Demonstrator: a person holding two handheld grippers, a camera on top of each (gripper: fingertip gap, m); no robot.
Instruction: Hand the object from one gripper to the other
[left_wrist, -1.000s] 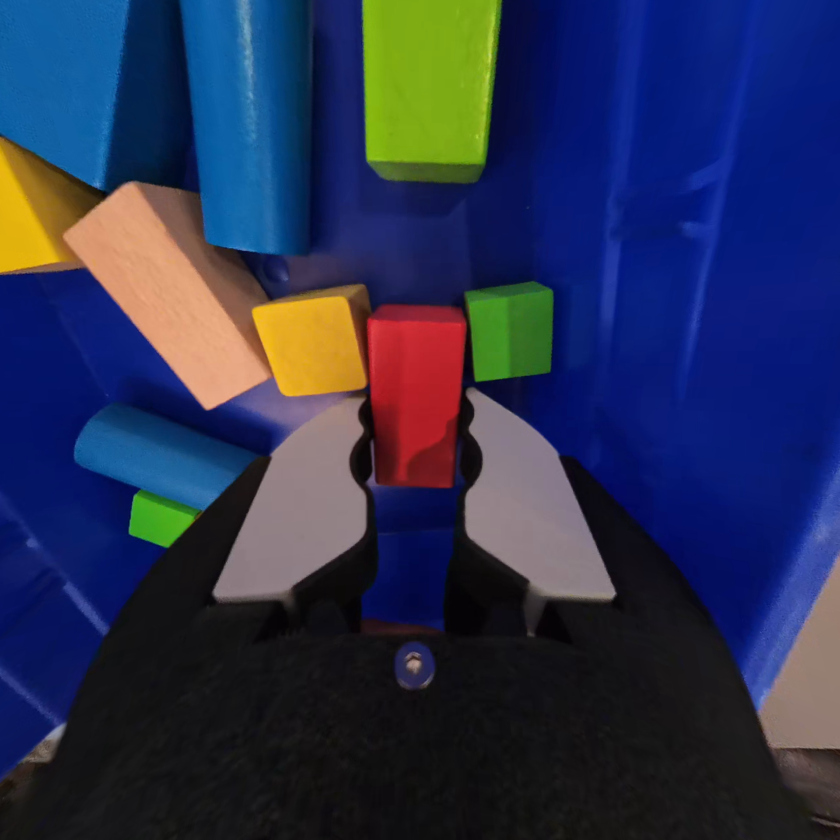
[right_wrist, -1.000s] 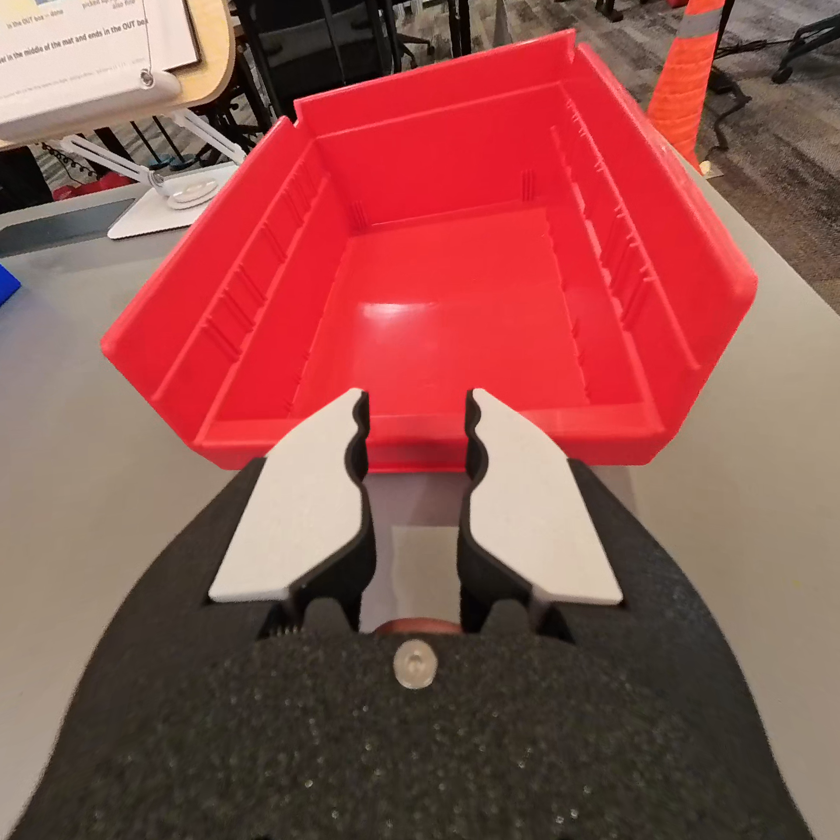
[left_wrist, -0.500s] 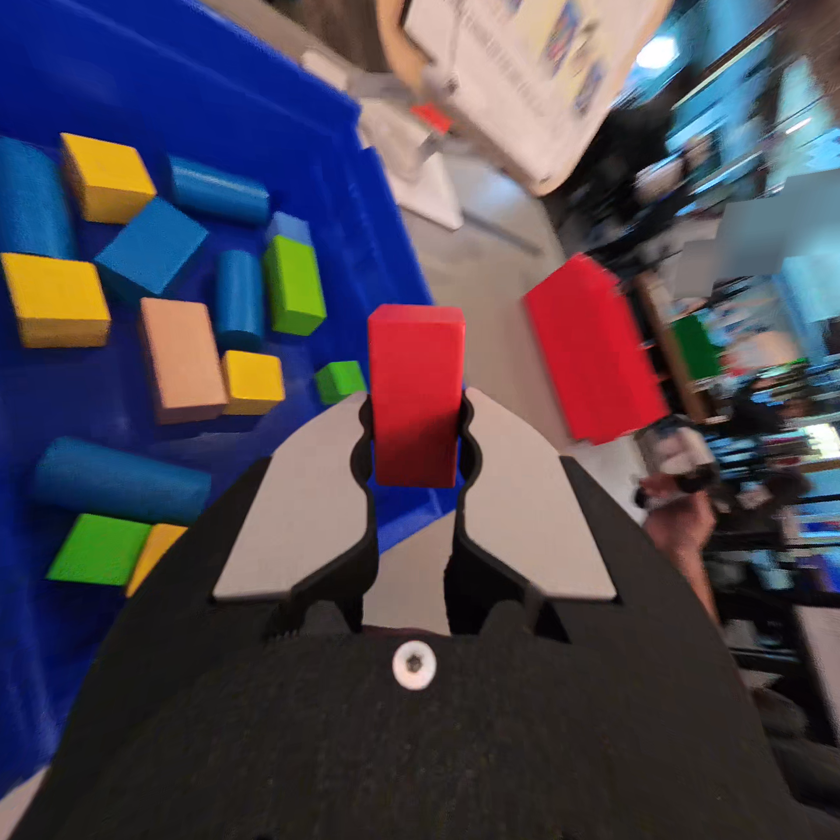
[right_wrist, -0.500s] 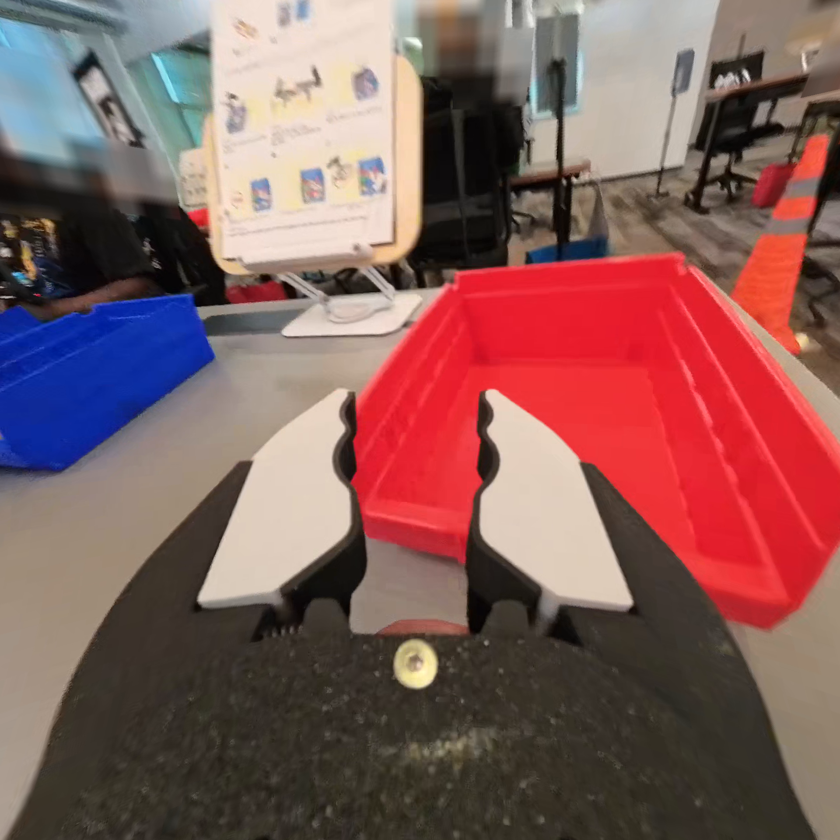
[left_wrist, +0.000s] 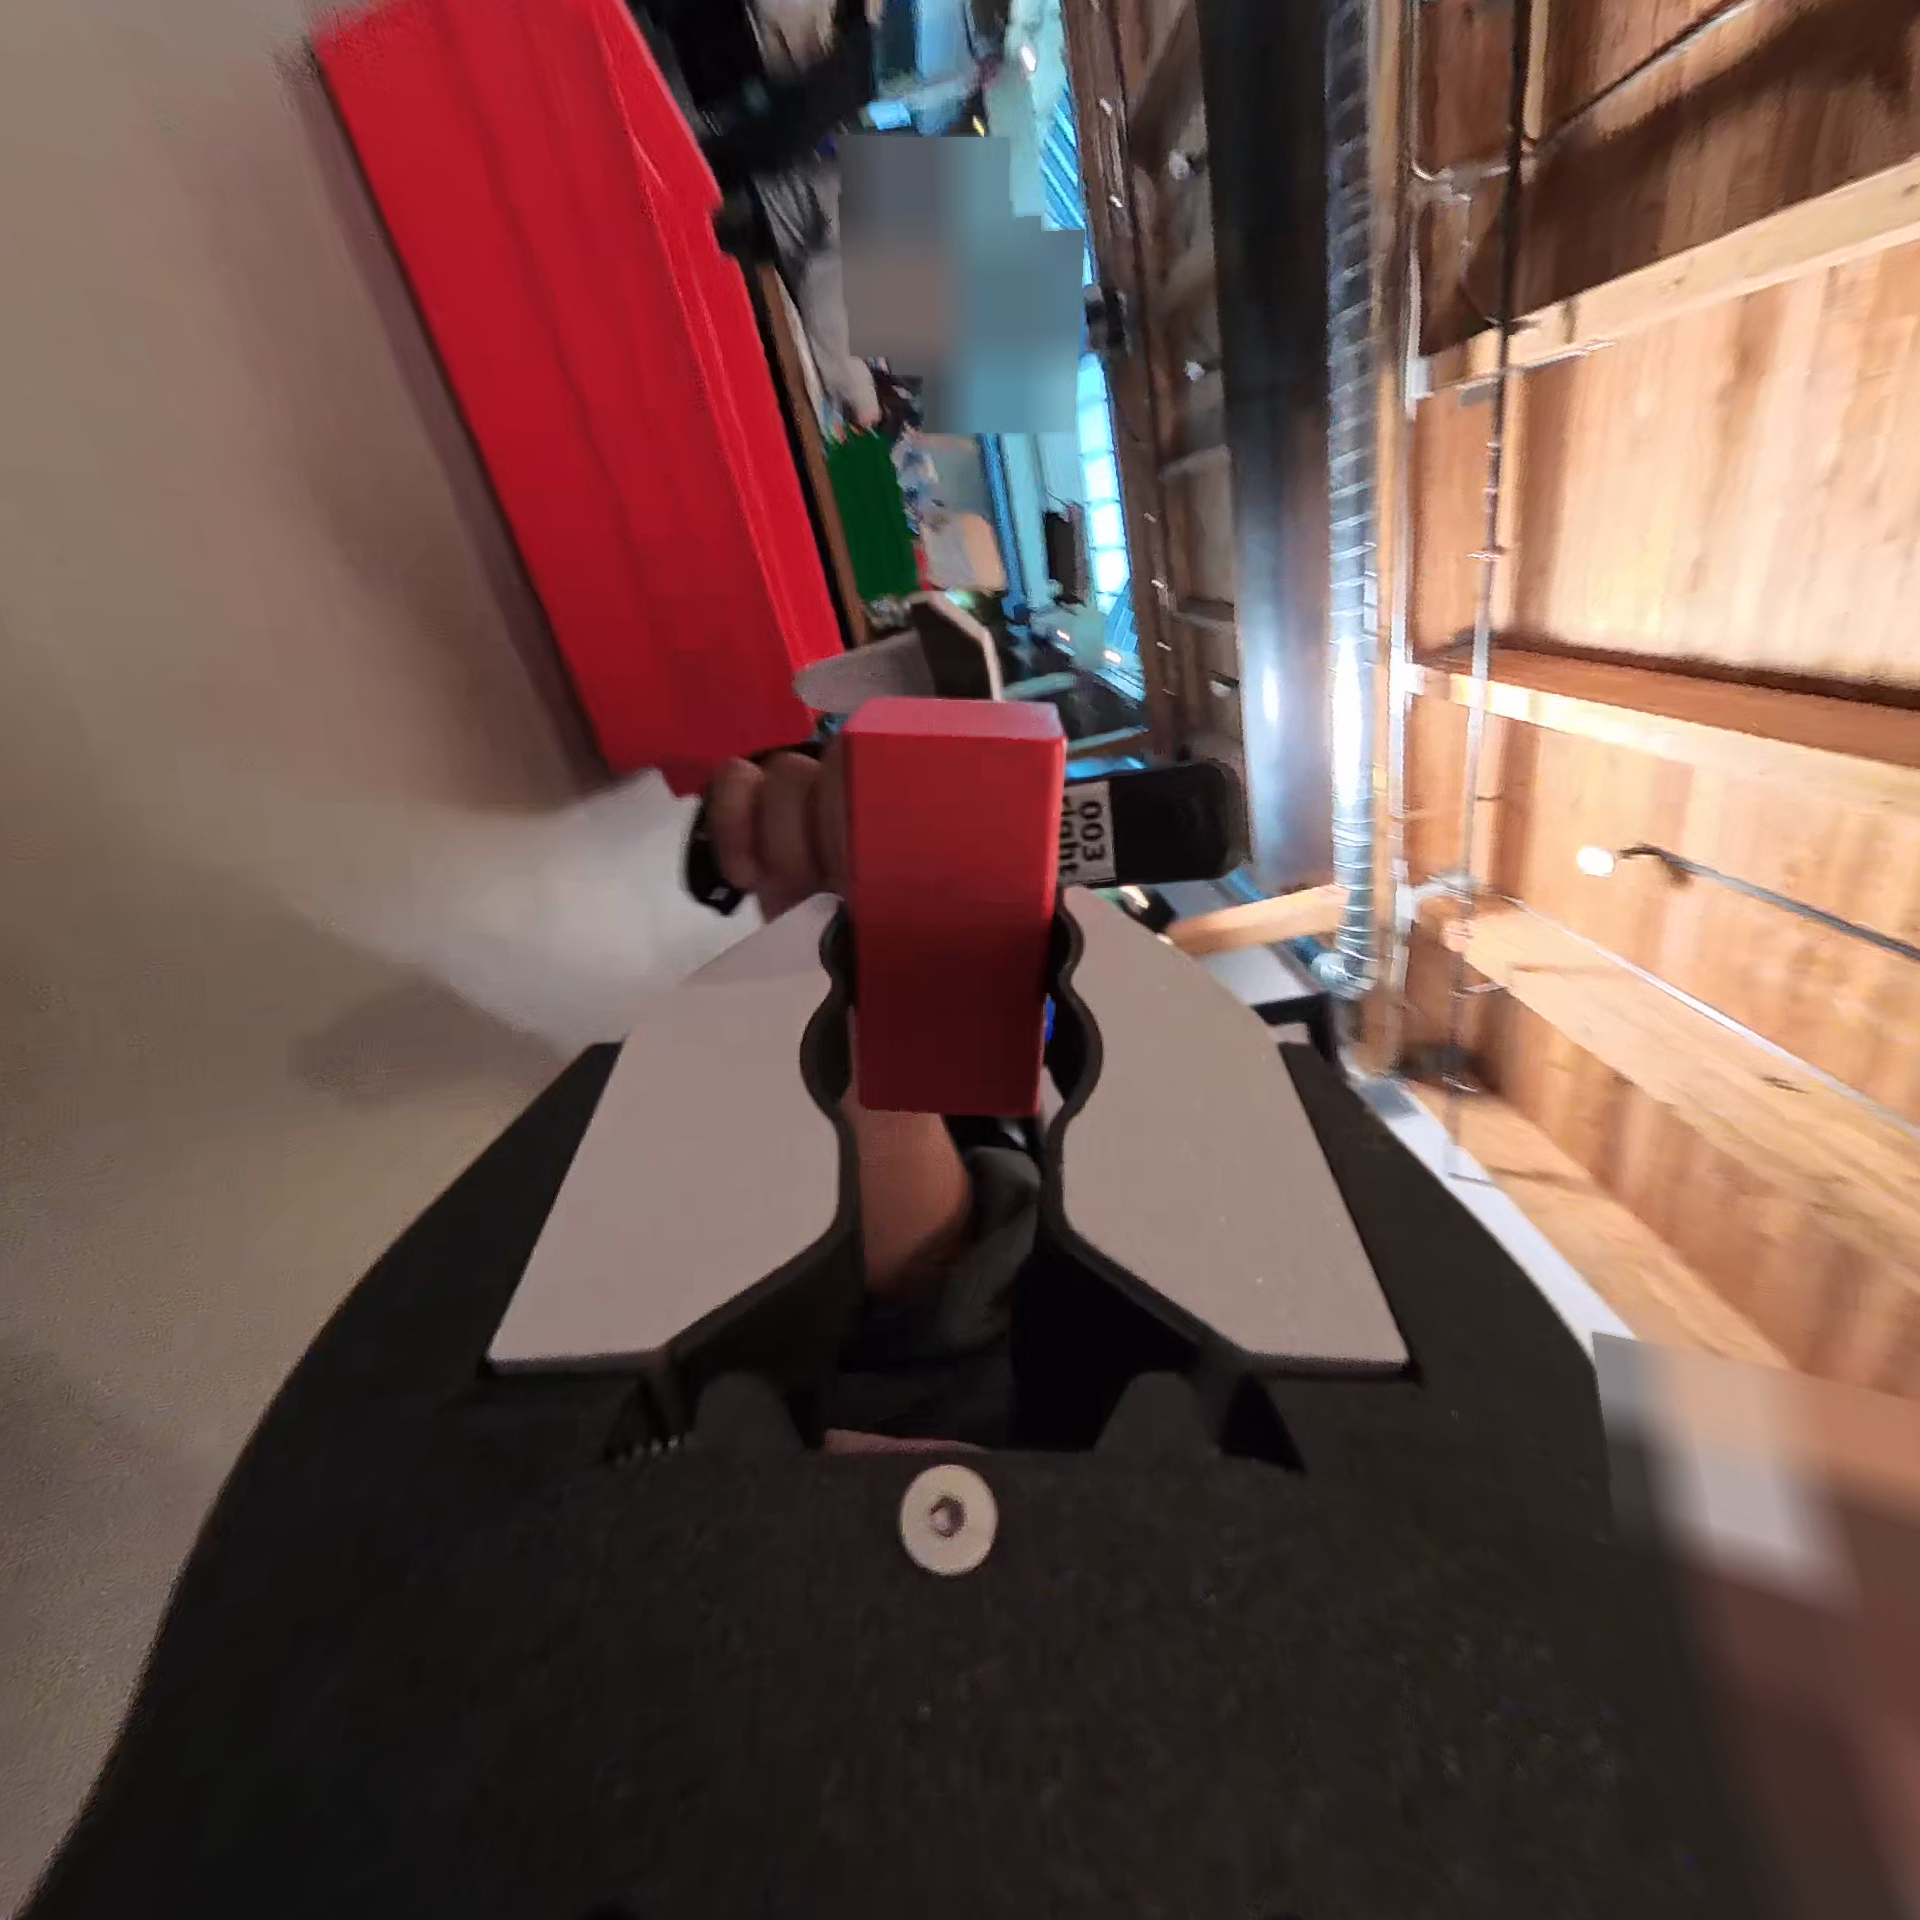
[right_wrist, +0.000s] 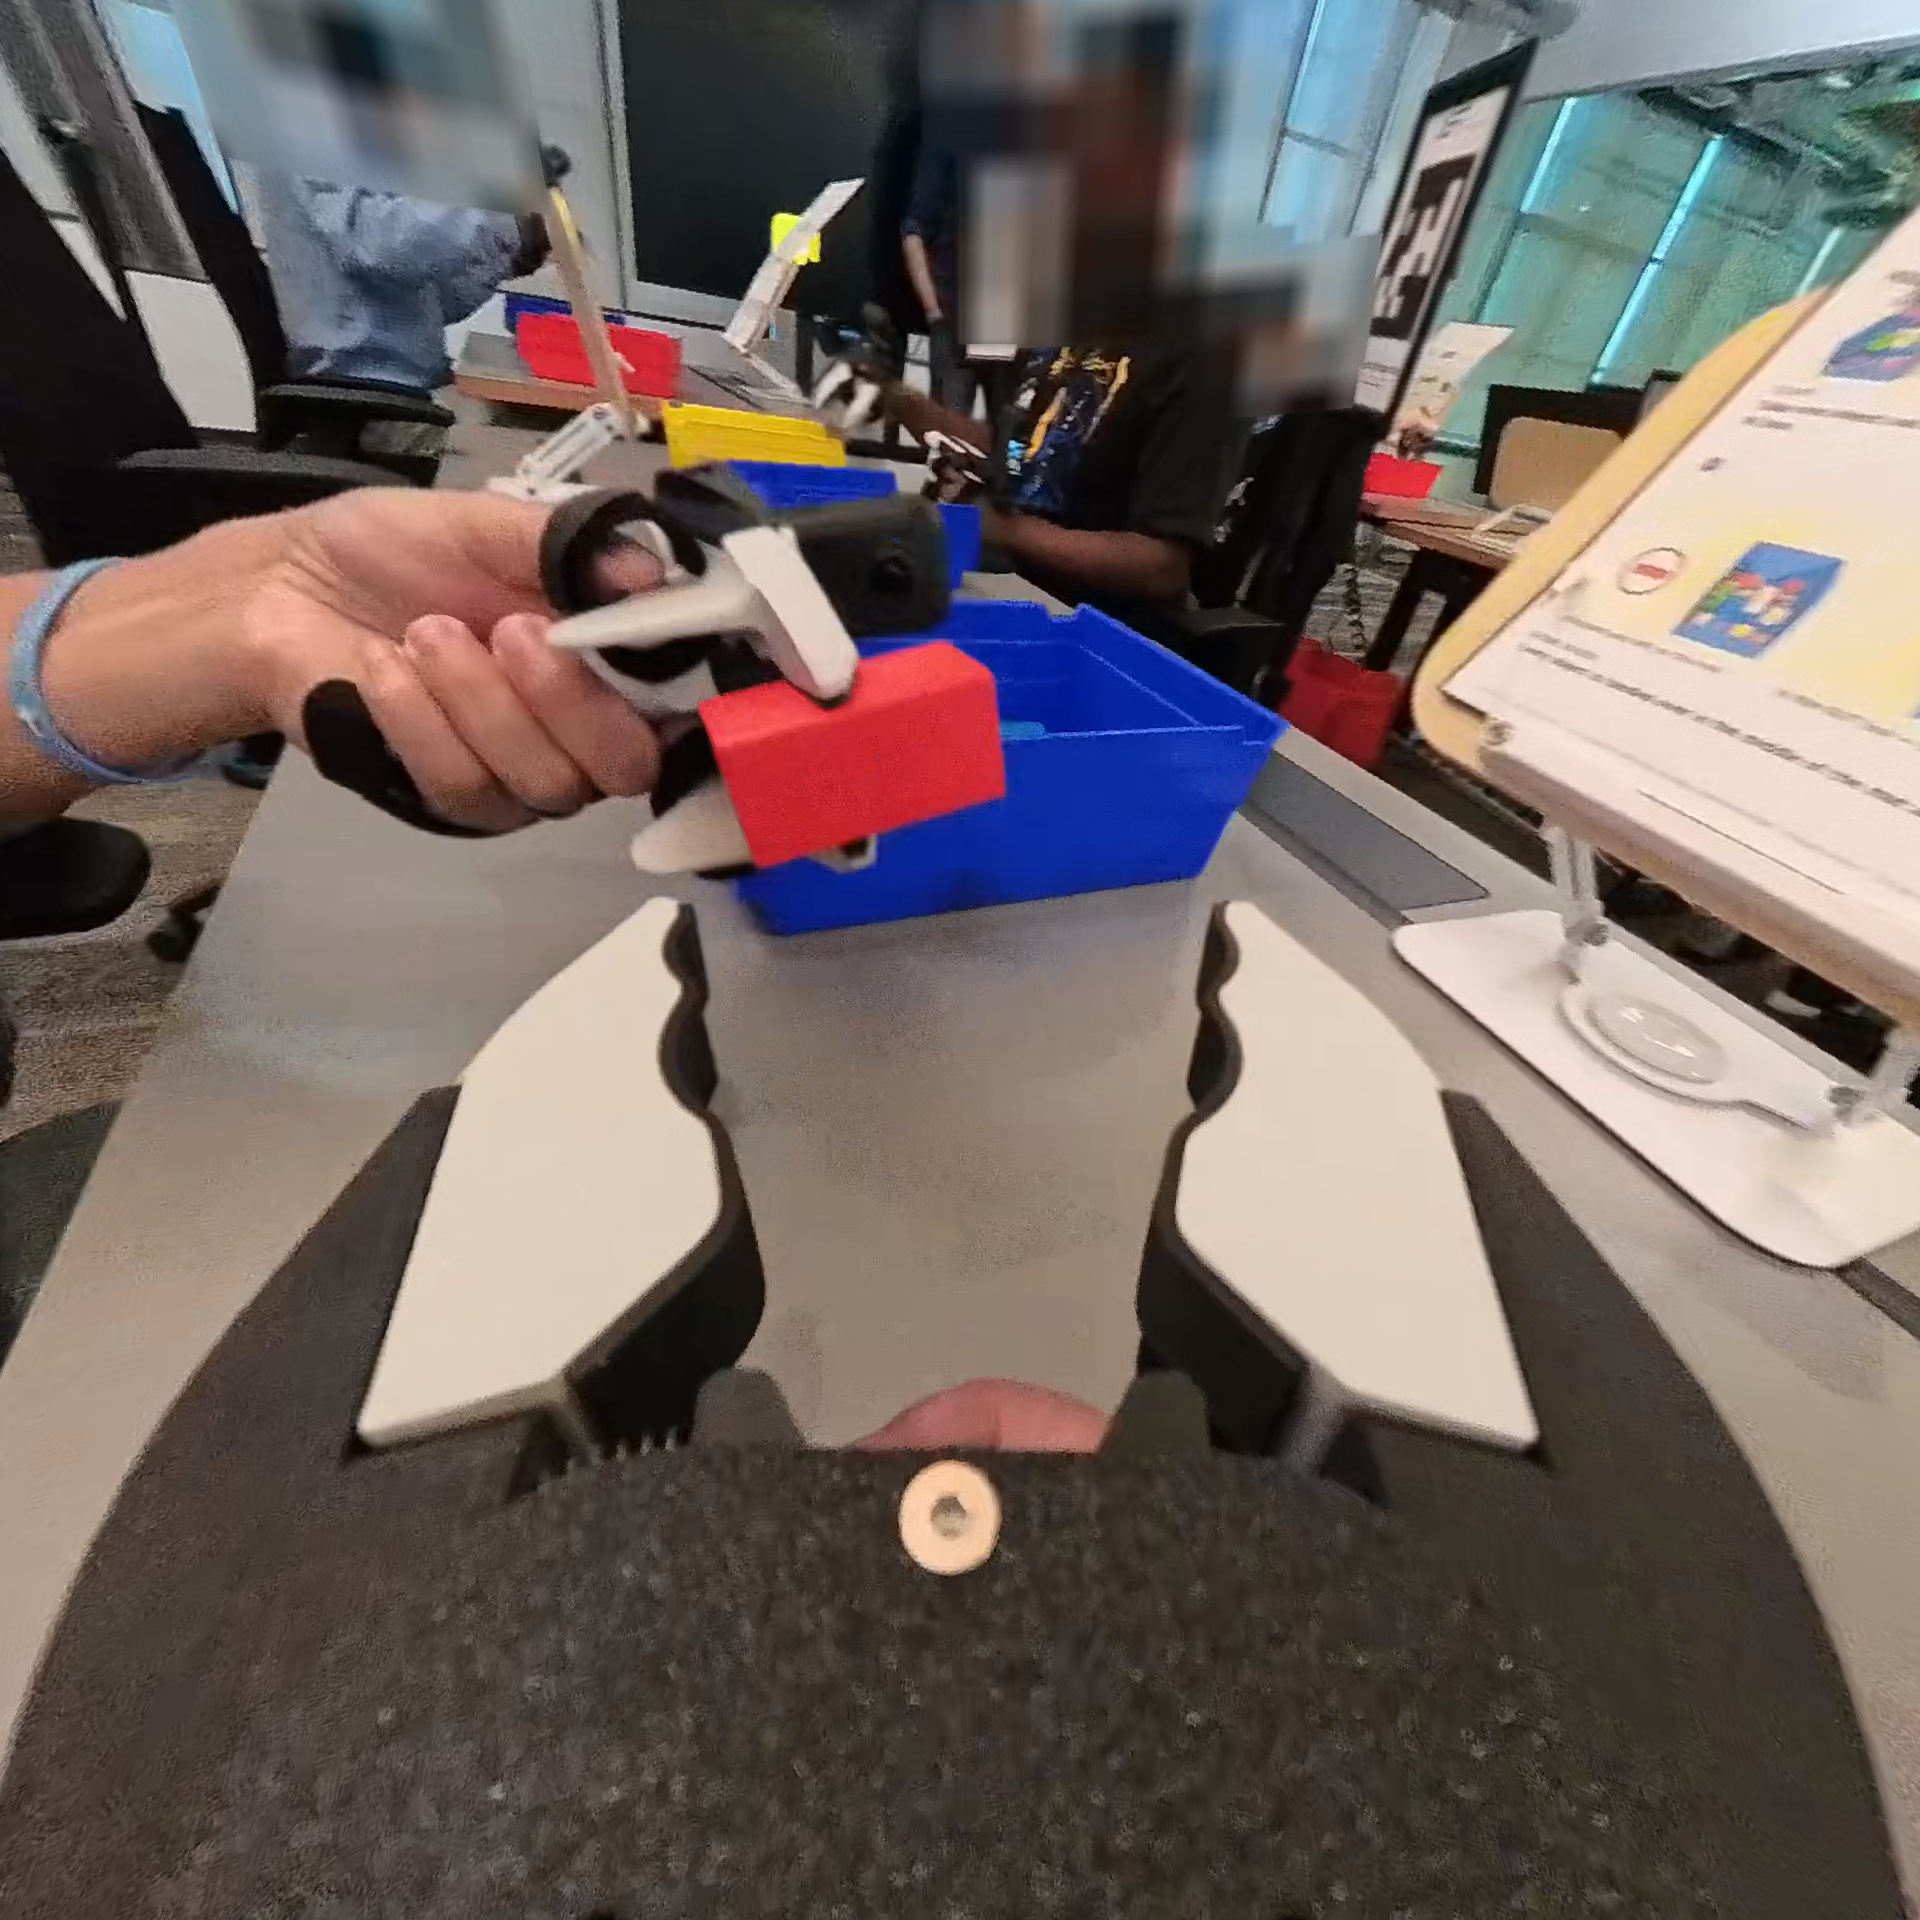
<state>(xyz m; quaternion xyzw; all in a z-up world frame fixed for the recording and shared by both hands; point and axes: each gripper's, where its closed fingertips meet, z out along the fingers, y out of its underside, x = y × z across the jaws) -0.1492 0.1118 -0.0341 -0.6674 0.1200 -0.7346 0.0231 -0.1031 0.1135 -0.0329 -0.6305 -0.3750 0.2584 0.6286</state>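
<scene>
Gripping the red block (left_wrist: 951, 904) by its lower half, the left claw (left_wrist: 948, 997) is clamped tight on it, with the upper half standing free past the fingertips. In the right wrist view the block (right_wrist: 857, 748) sits at about 12 o'clock, held sideways in the air above the counter (right_wrist: 935, 1091), in front of a blue bin (right_wrist: 1101, 821). A hand (right_wrist: 416, 655) at 10 o'clock works that claw (right_wrist: 769, 769).

The right claw (right_wrist: 945, 1018) is spread wide and holds nothing; it is near the block but still apart from it.

That block looks like painted wood: stiff, light, with flat smooth faces that could slide a little under a weak pinch (nothing fragile about it, I judge). The free end, at 2 o'clock from the holding fingers in the right wrist view, is the place to take it. The wide gap looks ample for its width. A grip across two opposite flat faces, clear of the left fingertips, should hold well before the left claw lets go.
</scene>
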